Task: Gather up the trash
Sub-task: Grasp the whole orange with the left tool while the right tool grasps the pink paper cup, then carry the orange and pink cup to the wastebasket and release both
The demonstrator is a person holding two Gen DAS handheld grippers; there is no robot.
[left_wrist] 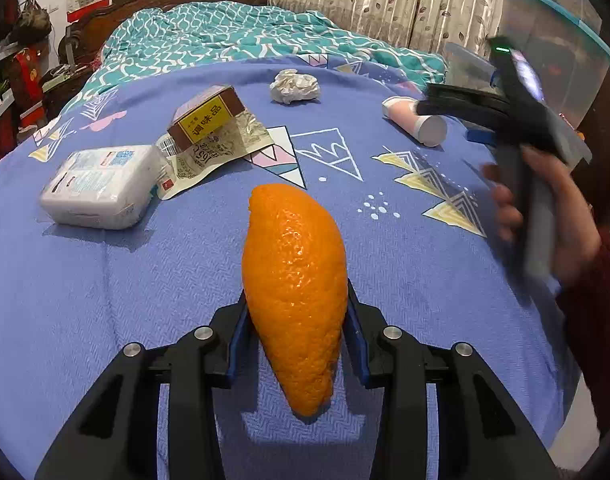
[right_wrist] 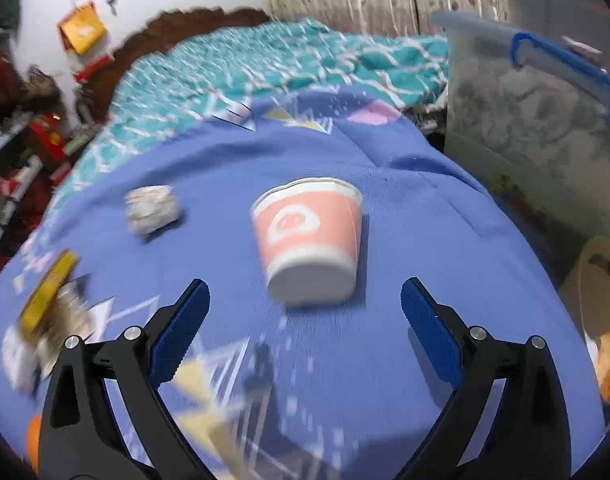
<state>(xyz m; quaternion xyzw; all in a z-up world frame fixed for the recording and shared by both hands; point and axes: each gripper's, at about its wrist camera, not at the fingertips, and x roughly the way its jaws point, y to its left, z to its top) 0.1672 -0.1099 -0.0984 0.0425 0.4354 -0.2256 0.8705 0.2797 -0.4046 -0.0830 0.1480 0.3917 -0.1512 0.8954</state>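
My left gripper (left_wrist: 296, 316) is shut on a long piece of orange peel (left_wrist: 295, 280), its blue pads pressing both sides above the blue bedsheet (left_wrist: 105, 280). Farther back lie a crumpled paper ball (left_wrist: 295, 86), a brown and yellow box (left_wrist: 207, 116) on a clear wrapper (left_wrist: 221, 148), and a white tissue pack (left_wrist: 99, 184). A pink paper cup (left_wrist: 415, 120) lies on its side at the right, with the right gripper (left_wrist: 457, 102) just above it, held by a hand. In the right wrist view my right gripper (right_wrist: 305, 304) stands open just short of the cup (right_wrist: 311, 240).
A clear storage bin with a blue-handled lid (right_wrist: 537, 120) stands off the bed's right side. A teal patterned quilt (left_wrist: 233, 36) is bunched at the headboard. A paper bag (right_wrist: 601, 280) sits low at the right. Cluttered shelves (left_wrist: 13, 80) line the left wall.
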